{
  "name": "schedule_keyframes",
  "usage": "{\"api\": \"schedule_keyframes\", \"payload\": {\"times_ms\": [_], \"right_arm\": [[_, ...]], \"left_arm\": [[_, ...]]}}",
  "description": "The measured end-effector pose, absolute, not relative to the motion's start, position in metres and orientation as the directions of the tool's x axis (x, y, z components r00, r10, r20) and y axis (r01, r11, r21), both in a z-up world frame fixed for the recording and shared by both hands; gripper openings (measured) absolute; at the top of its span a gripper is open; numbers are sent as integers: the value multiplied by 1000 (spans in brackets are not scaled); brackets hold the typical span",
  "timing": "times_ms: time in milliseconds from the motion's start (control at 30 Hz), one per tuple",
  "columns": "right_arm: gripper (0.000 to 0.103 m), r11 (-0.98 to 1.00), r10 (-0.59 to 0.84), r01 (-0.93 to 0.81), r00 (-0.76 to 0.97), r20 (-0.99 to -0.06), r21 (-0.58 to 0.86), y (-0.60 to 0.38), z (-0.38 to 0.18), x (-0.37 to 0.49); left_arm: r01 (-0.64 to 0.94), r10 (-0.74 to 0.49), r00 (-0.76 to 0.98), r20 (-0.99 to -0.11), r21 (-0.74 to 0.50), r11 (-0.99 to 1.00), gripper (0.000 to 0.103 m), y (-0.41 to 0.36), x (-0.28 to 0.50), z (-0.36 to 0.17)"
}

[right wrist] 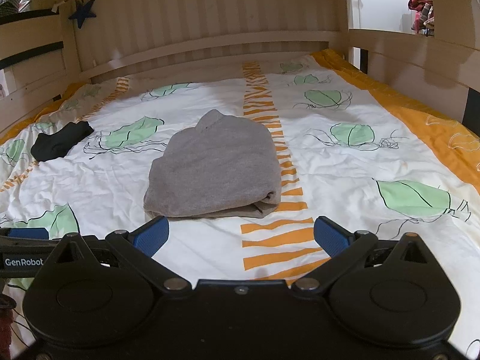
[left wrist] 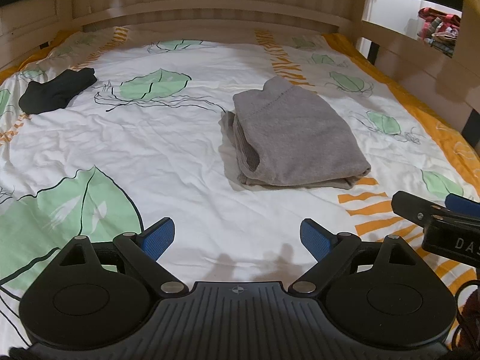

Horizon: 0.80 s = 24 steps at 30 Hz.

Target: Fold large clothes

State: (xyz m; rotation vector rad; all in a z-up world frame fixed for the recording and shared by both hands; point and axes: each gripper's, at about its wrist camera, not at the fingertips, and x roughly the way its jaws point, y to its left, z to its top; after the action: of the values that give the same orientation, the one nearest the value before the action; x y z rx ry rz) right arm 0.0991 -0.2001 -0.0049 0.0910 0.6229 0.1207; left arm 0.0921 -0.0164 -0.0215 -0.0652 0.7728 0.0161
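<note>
From the left wrist, the left claw (left wrist: 237,240) hangs spread and empty over the bed (left wrist: 186,156), the grey garment (left wrist: 297,138) folded ahead to its right. Only the right wrist shows a blue star (right wrist: 82,13) on the headboard; the right claw (right wrist: 240,235) gapes too, just short of the neat, layered bundle (right wrist: 216,165).
</note>
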Motion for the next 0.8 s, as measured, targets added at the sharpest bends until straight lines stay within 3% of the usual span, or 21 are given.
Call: {"api": "schedule_keyframes", "payload": {"times_ms": [800], "right_arm": [[103,984,174,-120,786,-594,131,-199,-12,104]], "left_arm": [[-35,-6,714,-700,-44,998,91,-19,91,-24]]}}
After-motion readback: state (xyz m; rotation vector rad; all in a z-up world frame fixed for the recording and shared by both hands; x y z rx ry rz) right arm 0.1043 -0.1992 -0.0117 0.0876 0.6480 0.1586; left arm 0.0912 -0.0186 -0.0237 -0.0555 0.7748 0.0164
